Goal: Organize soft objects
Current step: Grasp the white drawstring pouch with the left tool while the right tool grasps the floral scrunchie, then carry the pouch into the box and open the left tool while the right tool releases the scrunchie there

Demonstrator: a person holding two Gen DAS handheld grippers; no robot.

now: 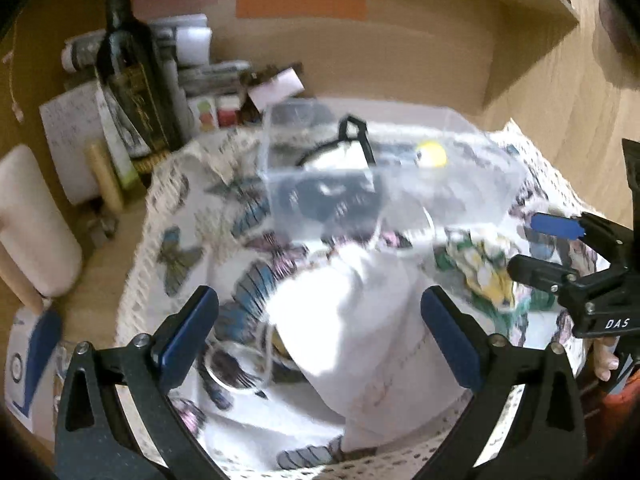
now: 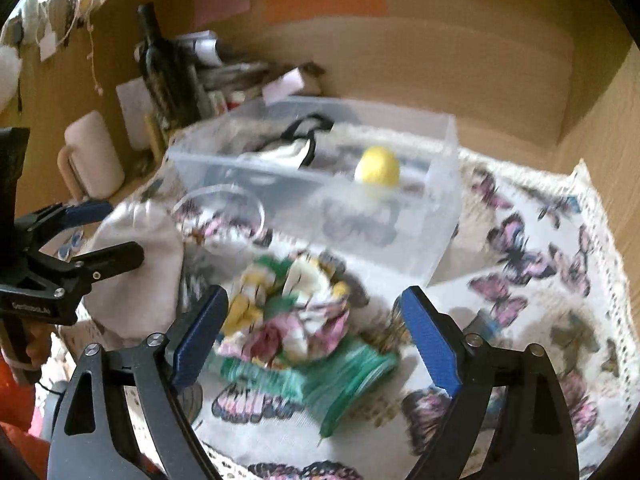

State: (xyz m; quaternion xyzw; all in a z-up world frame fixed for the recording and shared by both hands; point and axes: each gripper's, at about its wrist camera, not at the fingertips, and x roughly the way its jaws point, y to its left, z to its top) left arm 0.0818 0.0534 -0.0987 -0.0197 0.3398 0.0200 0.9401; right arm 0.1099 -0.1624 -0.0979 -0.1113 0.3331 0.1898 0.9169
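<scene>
A white cloth pouch (image 1: 360,320) lies on the butterfly tablecloth (image 1: 188,208), between the spread fingers of my open left gripper (image 1: 320,328). A crumpled floral cloth with a green edge (image 2: 296,320) lies between the fingers of my open right gripper (image 2: 316,328); it also shows in the left wrist view (image 1: 484,268). A clear plastic bin (image 2: 420,208) behind them holds a yellow ball (image 2: 378,170) and a black-and-white cloth item (image 2: 288,148). The pouch also shows in the right wrist view (image 2: 136,264), near the left gripper (image 2: 108,232).
A dark wine bottle (image 1: 128,68), papers and small boxes stand at the back left against the wooden wall. A cream mug (image 2: 92,156) stands left of the bin. A clear ring (image 2: 220,216) lies by the pouch. A wooden shelf (image 1: 532,8) juts out upper right.
</scene>
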